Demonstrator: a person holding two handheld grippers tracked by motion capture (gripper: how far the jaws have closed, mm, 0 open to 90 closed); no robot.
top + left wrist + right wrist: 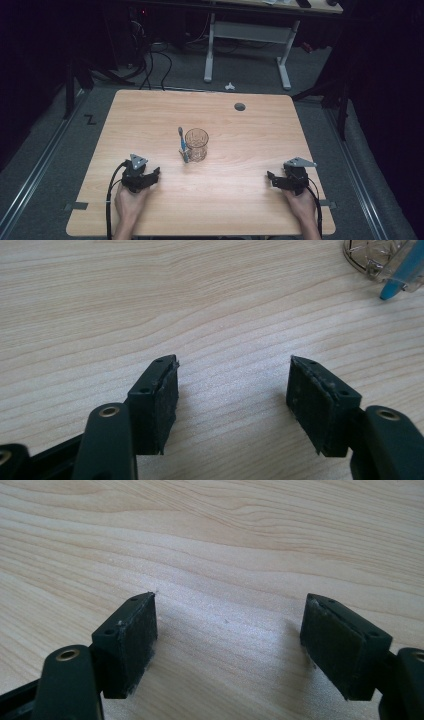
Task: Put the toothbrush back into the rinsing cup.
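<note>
From the high view we see the whole wooden table [150,115], with a clear glass cup [196,144] standing upright near its middle. A toothbrush [183,145] with a blue handle lies just beside the cup on its left, touching or nearly touching its base; we cannot tell which. We cannot make out anything inside the cup. Our left gripper [150,176] rests low on the table near the left front edge, held by our left hand [129,202], and our right gripper [272,179] sits near the right front edge in our right hand [301,204]. Both are well apart from the cup, one to each side.

The left gripper view gives what the high view cannot: our left gripper [232,382] has its jaws standing wide apart over bare wood, with nothing between them. In its upper right corner we catch the ribbed base of the glass cup [370,255] and the blue end of the toothbrush [400,277] against it.

In the right gripper view, our right gripper [230,620] likewise holds its jaws wide apart, bare wood grain between the pads.
</note>
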